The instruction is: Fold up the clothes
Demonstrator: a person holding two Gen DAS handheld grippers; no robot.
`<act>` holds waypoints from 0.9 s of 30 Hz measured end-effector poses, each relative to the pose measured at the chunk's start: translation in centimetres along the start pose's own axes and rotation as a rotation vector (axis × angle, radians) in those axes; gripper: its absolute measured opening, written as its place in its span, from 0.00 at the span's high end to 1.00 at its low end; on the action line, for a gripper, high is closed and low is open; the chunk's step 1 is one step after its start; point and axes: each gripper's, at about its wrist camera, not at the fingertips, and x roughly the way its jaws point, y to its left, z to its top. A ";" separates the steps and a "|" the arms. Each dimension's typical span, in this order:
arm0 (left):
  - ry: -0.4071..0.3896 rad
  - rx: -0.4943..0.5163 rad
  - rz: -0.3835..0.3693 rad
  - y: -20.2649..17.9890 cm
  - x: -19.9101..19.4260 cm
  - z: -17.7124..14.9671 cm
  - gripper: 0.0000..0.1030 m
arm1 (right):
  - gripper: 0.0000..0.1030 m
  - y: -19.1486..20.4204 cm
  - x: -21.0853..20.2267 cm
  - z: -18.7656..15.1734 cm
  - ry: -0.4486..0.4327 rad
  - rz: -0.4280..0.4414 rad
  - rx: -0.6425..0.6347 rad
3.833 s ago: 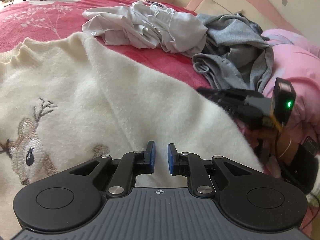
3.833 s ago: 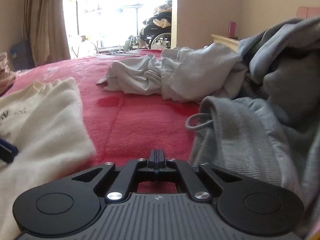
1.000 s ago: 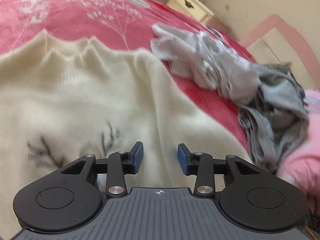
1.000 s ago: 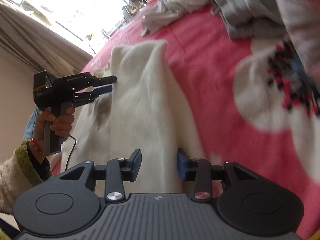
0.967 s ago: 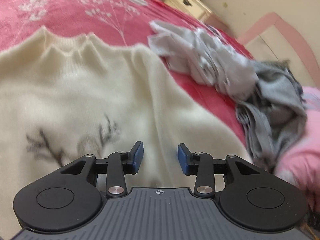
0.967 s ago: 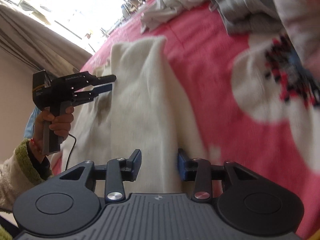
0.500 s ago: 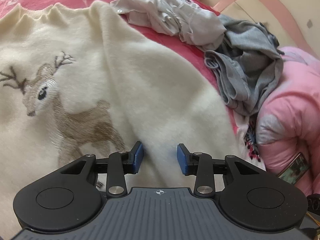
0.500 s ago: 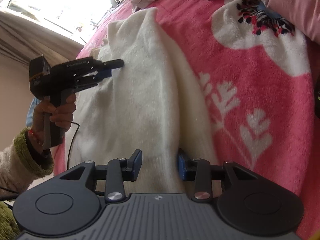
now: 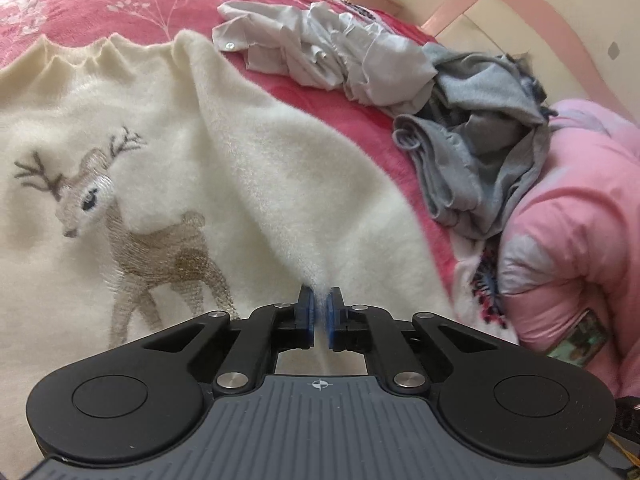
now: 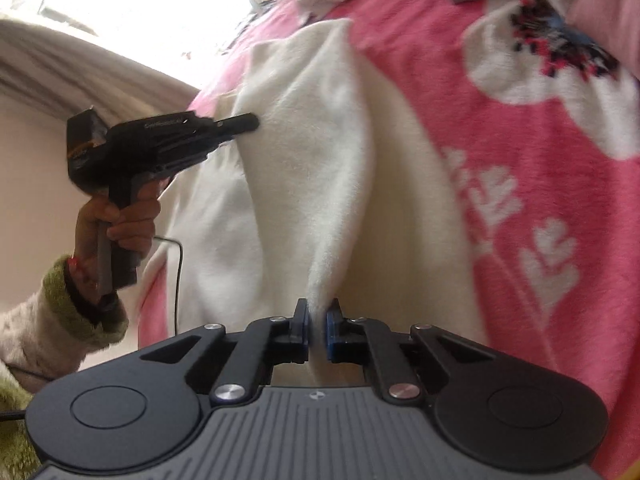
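- Both of my two-finger grippers have a pinch of the fluffy cream sweater with the embroidered brown deer [image 9: 168, 168], which lies spread on the pink-red flowered blanket [image 9: 100, 4] covering the bed.
- On the left, my left gripper [image 9: 319, 316] is pinched down on a raised ridge of the cream pile, just right of the deer's hind legs; the blue pads [image 9: 306, 314] press fleece from both sides with only that thin fold between them.
- From that pinch the ridge runs away up the cloth toward the scalloped far edge, so the sweater's long axis lies ahead of me.
- Further right, the crumpled pale grey shirt [image 9: 332, 52] and the heap of darker grey knit clothes [image 9: 480, 128] sit well apart, not yet folded.
- My right gripper [image 10: 318, 332] is closing on another fold of the same sweater nearer its blanket-side edge; fleece is squeezed between its pads.
- Its view is blurred, so I would only guess that this is a sleeve or side seam.
- Both pinches lie along that right side, so I judge the coming move carries it leftward over the deer, both hands together.
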 end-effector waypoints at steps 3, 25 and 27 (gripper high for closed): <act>0.011 0.010 0.028 0.3 -0.7 0.1 0.96 | 0.92 -0.2 1.0 0.1 0.024 -0.024 0.000; 0.082 -0.007 -0.002 2.4 0.9 -1.3 0.74 | 0.78 0.2 0.2 0.3 0.025 -0.214 -0.080; 0.051 0.011 0.005 2.4 -0.2 -1.1 0.67 | 0.75 0.8 -0.9 0.7 -0.007 -0.246 -0.124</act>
